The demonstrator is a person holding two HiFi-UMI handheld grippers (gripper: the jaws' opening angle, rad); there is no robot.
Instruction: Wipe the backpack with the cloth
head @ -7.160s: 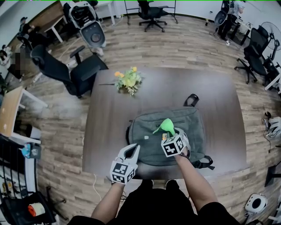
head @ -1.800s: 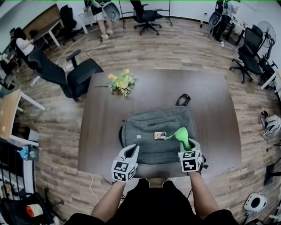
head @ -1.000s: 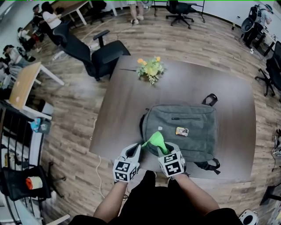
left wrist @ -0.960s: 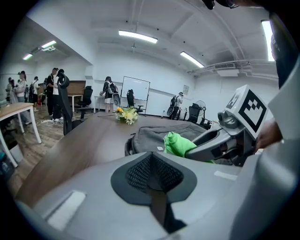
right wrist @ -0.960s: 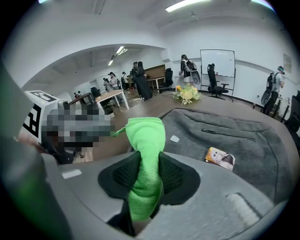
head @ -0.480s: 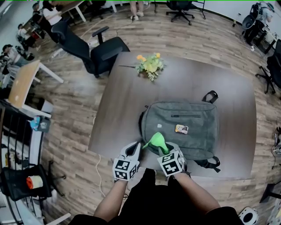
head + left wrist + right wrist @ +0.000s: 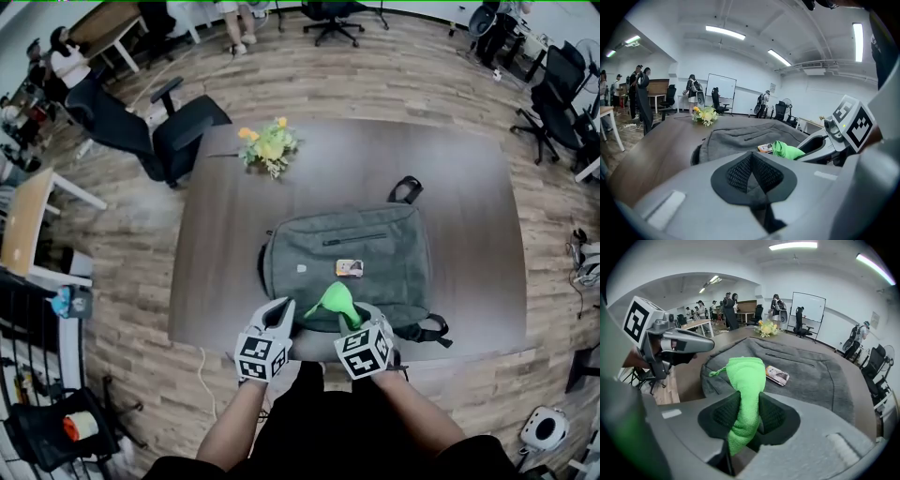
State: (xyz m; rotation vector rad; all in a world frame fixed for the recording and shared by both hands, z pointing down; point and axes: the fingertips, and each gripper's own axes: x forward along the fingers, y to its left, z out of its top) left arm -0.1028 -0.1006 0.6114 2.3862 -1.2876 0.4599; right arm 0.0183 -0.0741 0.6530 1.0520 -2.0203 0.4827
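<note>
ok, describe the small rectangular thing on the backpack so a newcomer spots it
A grey backpack lies flat on the dark table. Near its middle, just beyond the green cloth in the right tool, sits a small card-like rectangle. It alone shows coloured print on the plain grey fabric.

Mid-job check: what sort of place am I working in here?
Probably an open-plan office or lab: rolling office chairs on a wood floor, a whiteboard by the far wall, and people standing among desks.
</note>
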